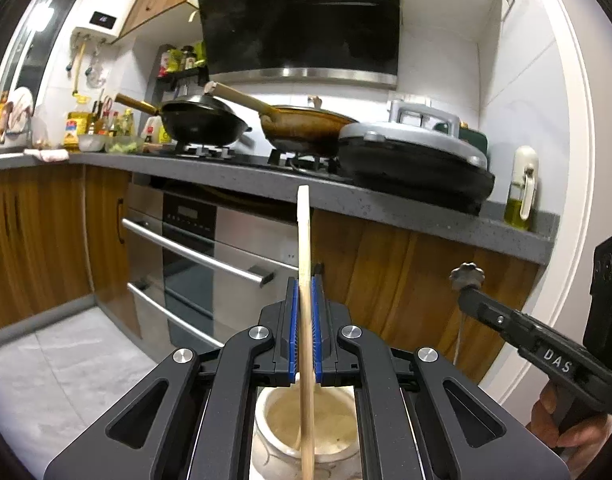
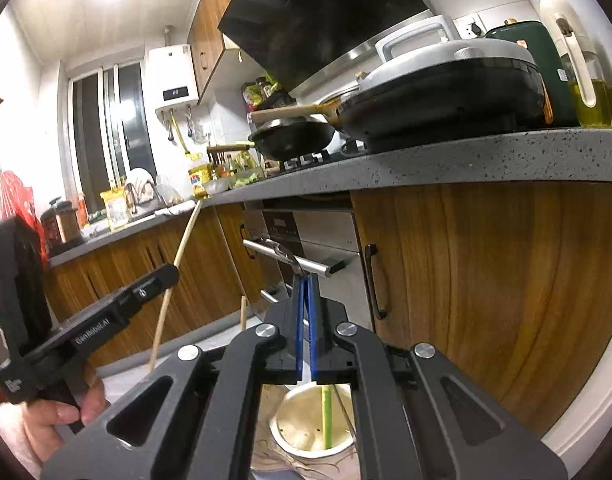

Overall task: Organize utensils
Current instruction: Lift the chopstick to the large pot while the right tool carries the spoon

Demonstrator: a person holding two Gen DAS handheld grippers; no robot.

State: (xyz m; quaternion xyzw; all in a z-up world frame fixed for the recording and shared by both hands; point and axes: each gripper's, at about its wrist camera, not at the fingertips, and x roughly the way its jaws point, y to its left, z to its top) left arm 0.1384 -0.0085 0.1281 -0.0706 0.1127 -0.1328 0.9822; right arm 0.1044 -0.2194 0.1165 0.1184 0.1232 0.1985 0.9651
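Currently left gripper (image 1: 306, 280) is clamped mid-shaft on a wooden utensil (image 1: 304, 232), upright, its lower end in the ceramic jar (image 1: 262, 404) below. Right gripper (image 2: 304, 280) is pinched on a thin metal utensil (image 2: 284, 254). Judgement: wood is light, stiff and grippy. Metal is slim and slippery, likely to pivot, so hold it nearer its balance point. The jar is fragile.

Black wok (image 1: 204, 122) and brown pan (image 1: 306, 128) on the hob, grey griddle (image 1: 413, 156) beside, oil bottle (image 1: 521, 190) near counter edge
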